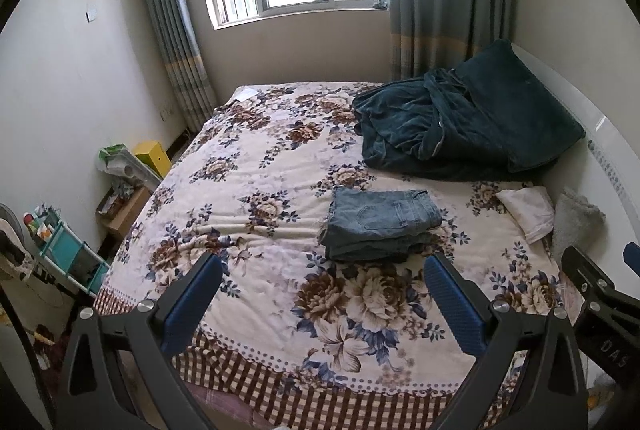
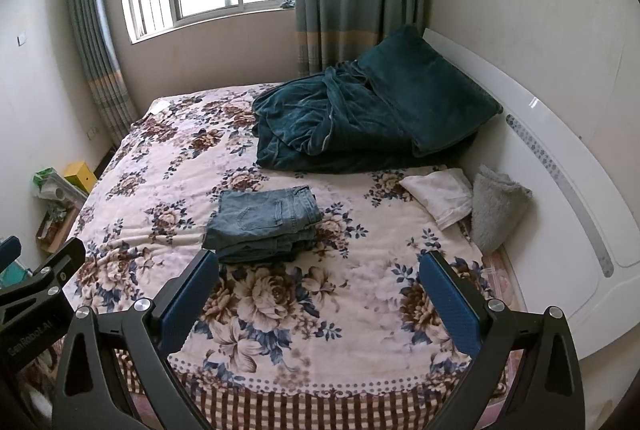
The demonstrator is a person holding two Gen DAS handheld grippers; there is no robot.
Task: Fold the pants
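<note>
Folding appears complete: pants [image 1: 382, 224] lie as a compact stack mid-bed on the floral bedspread [image 1: 256, 190], while left gripper [image 1: 324, 306] and right gripper [image 2: 320, 304] hover nearside, fingers spread and empty, so only withdrawal or minor squaring seems required.

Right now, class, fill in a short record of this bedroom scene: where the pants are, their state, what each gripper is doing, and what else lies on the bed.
pants: jeans, folded into a stack, on the floral bedspread
left gripper: jaws open, empty, held back from the jeans
right gripper: jaws open, empty
also on bed: dark teal blanket, white cloth, grey fluffy towel
task state: fold looks finished
</note>
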